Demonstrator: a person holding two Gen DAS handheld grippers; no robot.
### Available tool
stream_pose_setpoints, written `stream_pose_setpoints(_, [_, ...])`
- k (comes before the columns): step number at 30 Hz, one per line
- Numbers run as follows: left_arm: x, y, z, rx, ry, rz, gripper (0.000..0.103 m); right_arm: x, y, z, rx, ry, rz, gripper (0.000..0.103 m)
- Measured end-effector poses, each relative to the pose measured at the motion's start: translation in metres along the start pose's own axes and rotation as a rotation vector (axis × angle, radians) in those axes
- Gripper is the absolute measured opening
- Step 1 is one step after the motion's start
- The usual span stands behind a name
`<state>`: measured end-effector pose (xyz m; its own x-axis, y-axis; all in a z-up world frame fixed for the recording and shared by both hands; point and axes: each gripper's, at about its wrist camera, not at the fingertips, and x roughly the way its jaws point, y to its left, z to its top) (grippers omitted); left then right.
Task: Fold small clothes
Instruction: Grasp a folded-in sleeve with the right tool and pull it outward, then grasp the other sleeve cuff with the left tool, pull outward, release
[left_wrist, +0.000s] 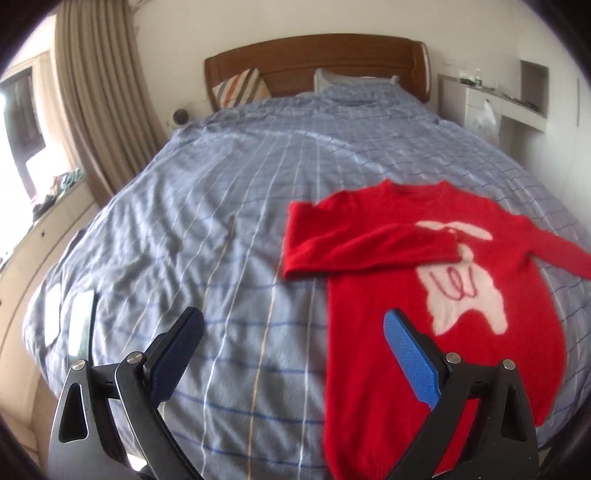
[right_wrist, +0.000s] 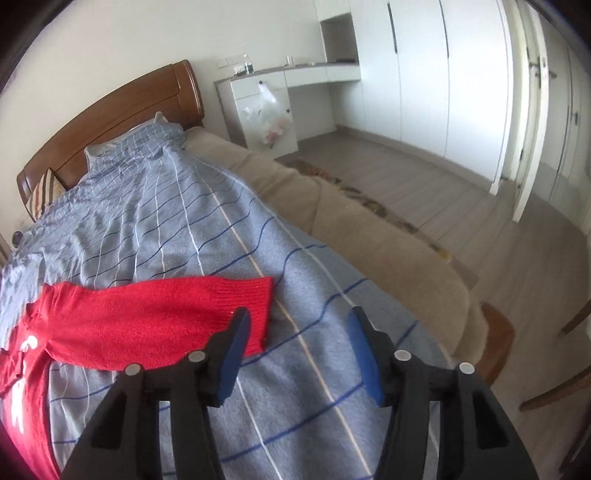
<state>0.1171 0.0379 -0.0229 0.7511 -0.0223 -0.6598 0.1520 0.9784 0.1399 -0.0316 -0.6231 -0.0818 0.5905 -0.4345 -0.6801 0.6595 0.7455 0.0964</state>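
A red knit sweater lies flat on a blue checked duvet, neckline toward the wooden headboard, filling the left wrist view from about 1 to 5 o'clock. Its front carries a white rabbit-like motif with red looped stitching that resembles letters but cannot be read; no brand or label shows. One sleeve is folded across the chest, its cuff reaching the motif; the other sleeve stretches straight out over the duvet, its ribbed cuff at the centre of the right wrist view. The left gripper hovers over the duvet near the hem side of the sweater, its blue-padded fingers spread wide and holding nothing. The right gripper is also spread apart and empty, its left finger overlapping the cuff in view; whether it touches the knit cannot be told. A striped cushion leans against the headboard at 11 o'clock. A white desk with a plastic bag hanging from it stands at 12 o'clock in the right wrist view, with white wardrobes toward 1 o'clock.
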Motion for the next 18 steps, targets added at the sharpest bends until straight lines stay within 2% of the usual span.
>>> stream_pose_setpoints(1, [0.007,-0.015,0.015,0.060,0.006,-0.040,0.100,-0.012,0.003,-0.003,-0.015,-0.025,-0.009,0.060])
stream_pose_setpoints(3, [0.030,-0.055,0.037,0.213,0.037,-0.117,0.100,-0.034,0.009,-0.012,-0.033,-0.050,0.036,0.063])
stream_pose_setpoints(5, [0.057,-0.098,0.040,0.375,0.050,-0.135,0.100,-0.049,0.023,-0.025,-0.050,-0.049,0.094,0.064])
stream_pose_setpoints(7, [0.085,-0.134,0.034,0.491,0.079,-0.130,0.100,-0.057,0.041,-0.039,-0.064,-0.030,0.162,0.065])
stream_pose_setpoints(8, [0.100,-0.146,0.032,0.521,0.106,-0.128,0.098,-0.060,0.050,-0.047,-0.068,-0.013,0.201,0.065])
stream_pose_setpoints(10, [0.128,-0.162,0.028,0.552,0.168,-0.128,0.083,-0.064,0.067,-0.063,-0.073,0.025,0.278,0.065])
stream_pose_setpoints(11, [0.139,-0.167,0.026,0.555,0.190,-0.125,0.082,-0.067,0.076,-0.071,-0.080,0.040,0.312,0.065])
stream_pose_setpoints(14, [0.158,-0.176,0.027,0.535,0.192,-0.124,0.072,-0.074,0.102,-0.092,-0.135,0.070,0.374,0.065])
stream_pose_setpoints(15, [0.160,-0.176,0.030,0.507,0.186,-0.147,0.055,-0.075,0.112,-0.098,-0.159,0.074,0.387,0.065])
stream_pose_setpoints(16, [0.162,-0.174,0.032,0.473,0.197,-0.170,0.024,-0.078,0.120,-0.102,-0.183,0.074,0.399,0.065])
stream_pose_setpoints(17, [0.165,-0.171,0.036,0.434,0.210,-0.177,0.006,-0.081,0.126,-0.105,-0.205,0.068,0.406,0.065])
stream_pose_setpoints(18, [0.164,-0.166,0.040,0.392,0.206,-0.173,0.003,-0.085,0.131,-0.108,-0.223,0.056,0.409,0.065])
